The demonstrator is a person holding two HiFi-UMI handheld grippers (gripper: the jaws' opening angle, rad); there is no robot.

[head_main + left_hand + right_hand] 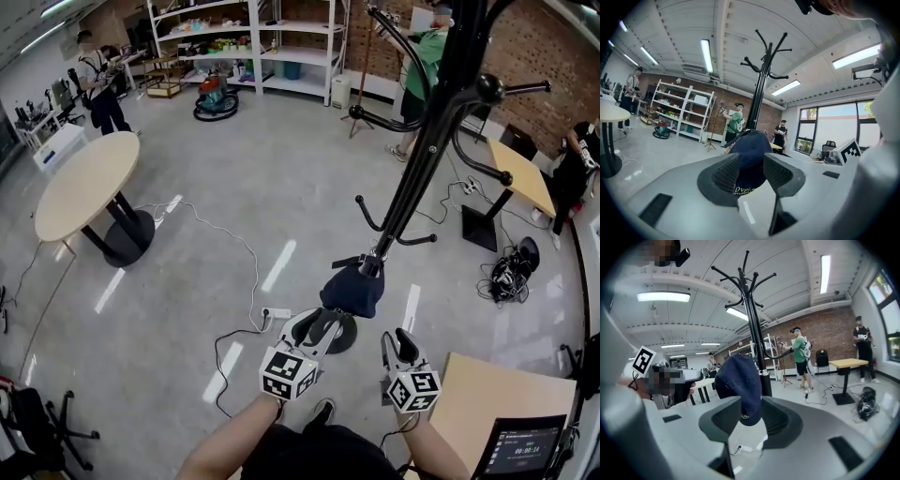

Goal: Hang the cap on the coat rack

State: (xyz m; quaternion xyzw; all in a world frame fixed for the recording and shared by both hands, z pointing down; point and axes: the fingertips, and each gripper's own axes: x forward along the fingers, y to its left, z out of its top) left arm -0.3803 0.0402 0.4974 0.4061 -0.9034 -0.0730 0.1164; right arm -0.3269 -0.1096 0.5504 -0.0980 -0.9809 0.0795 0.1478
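Head view: the navy cap (352, 291) sits low, right beside the coat rack (422, 141) pole and just past my left gripper (323, 323). The hooks are all higher up.

Left gripper view: jaws pinched narrow on the cap's lower edge.

Right gripper view: my right gripper (749, 408) is spread, with the cap's rim dangling between the jaws, not squeezed.

It looks like soft, light, floppy fabric, so I'd grab the stiffer brim.

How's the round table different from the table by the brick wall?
The round table has a pale circular top; the table by the brick wall has a yellower rectangular one. The round table stands on a round base, the table by the brick wall on a rectangular plate. Both have black pedestals.
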